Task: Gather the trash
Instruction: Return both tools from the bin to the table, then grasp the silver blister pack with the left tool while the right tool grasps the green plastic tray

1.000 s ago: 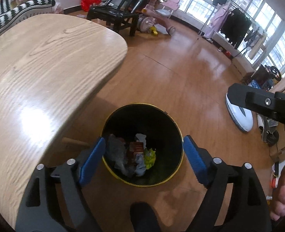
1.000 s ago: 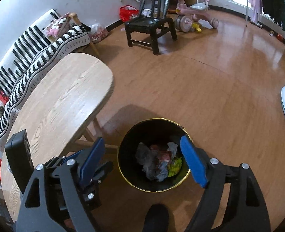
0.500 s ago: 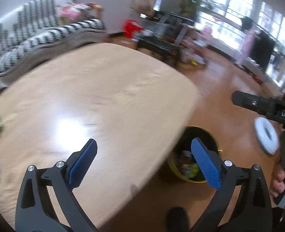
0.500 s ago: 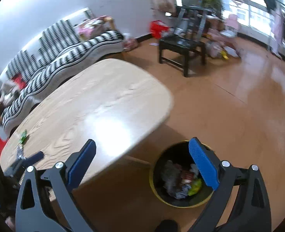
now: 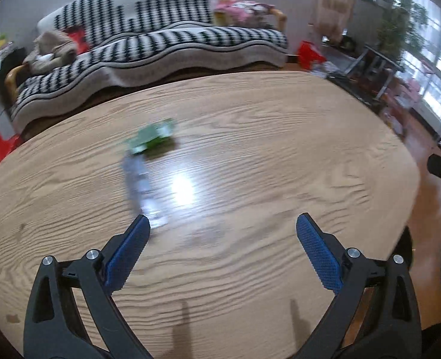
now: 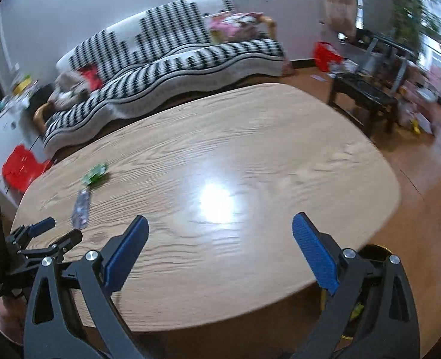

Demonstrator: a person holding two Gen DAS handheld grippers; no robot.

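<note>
While both hang over the table (image 5: 280,149), left claw (image 5: 220,227) and right claw (image 6: 219,227) gape empty near a blurred, seemingly clear wrapper (image 5: 141,188).

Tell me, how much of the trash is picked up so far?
Some trash already lies in the bin by the table. Nothing is in hand: the left hand-held gripper and right hand-held gripper are both open. Left on the table: a green wrapper and a clear wrapper.
</note>
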